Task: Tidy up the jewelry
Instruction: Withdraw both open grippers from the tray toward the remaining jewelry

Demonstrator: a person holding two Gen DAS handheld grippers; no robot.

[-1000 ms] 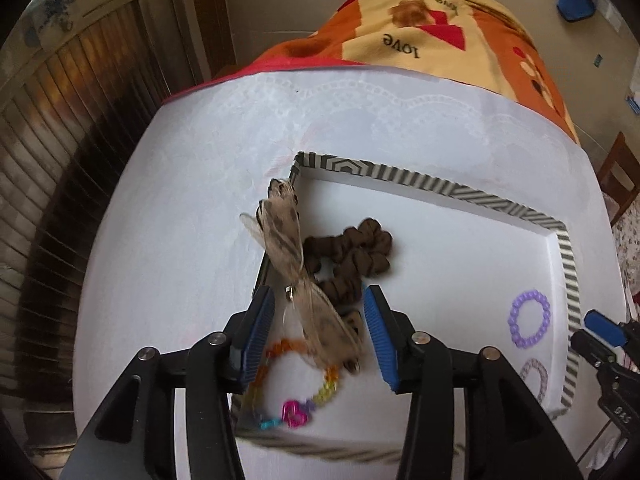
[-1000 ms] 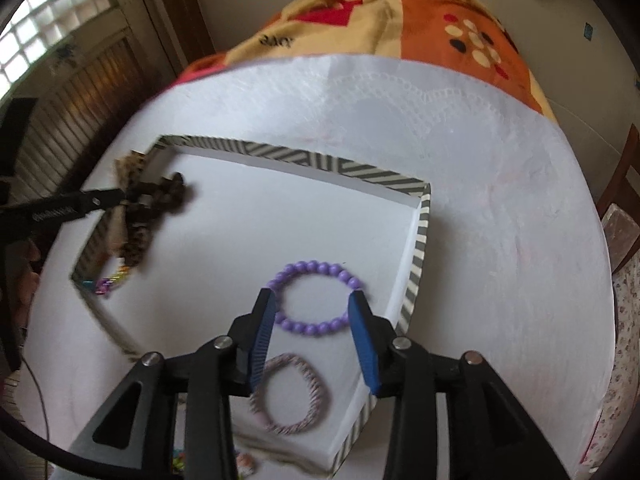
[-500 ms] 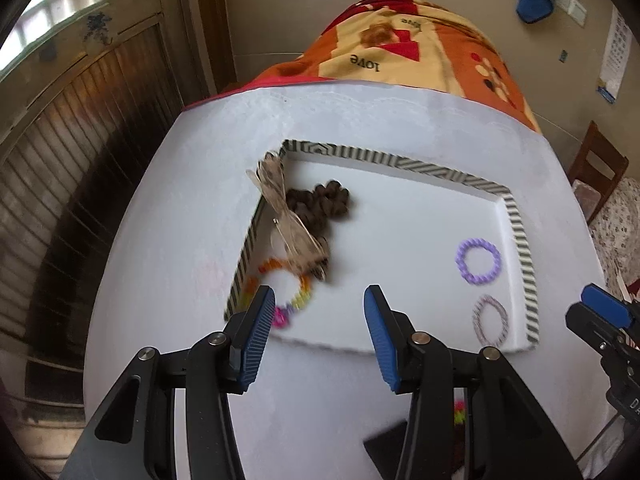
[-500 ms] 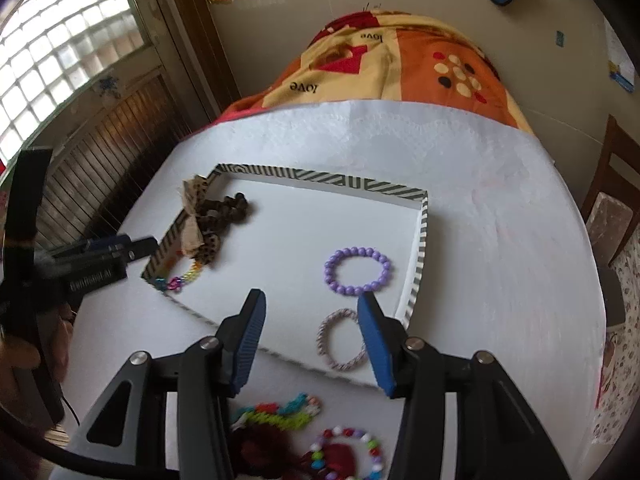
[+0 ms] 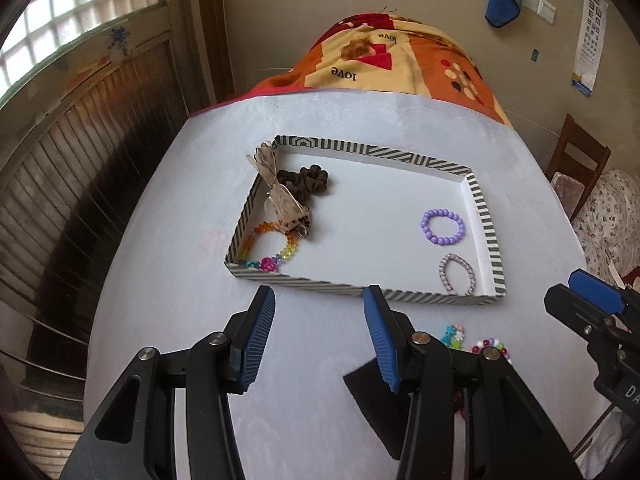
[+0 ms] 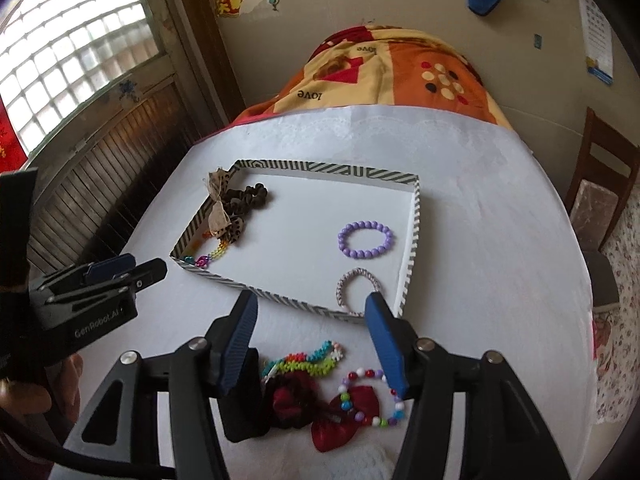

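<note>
Hovering before the tray (image 6: 416, 236), both grippers' jaws gape empty, the right's having just widened.

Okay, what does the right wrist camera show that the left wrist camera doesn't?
Only the right wrist view shows the dark red bow and dark red scrunchie lying on the table in front of the tray. Only the left wrist view shows the open left gripper from behind. Both show the striped tray, purple bead bracelet, brown scrunchie and rainbow bracelet.
</note>
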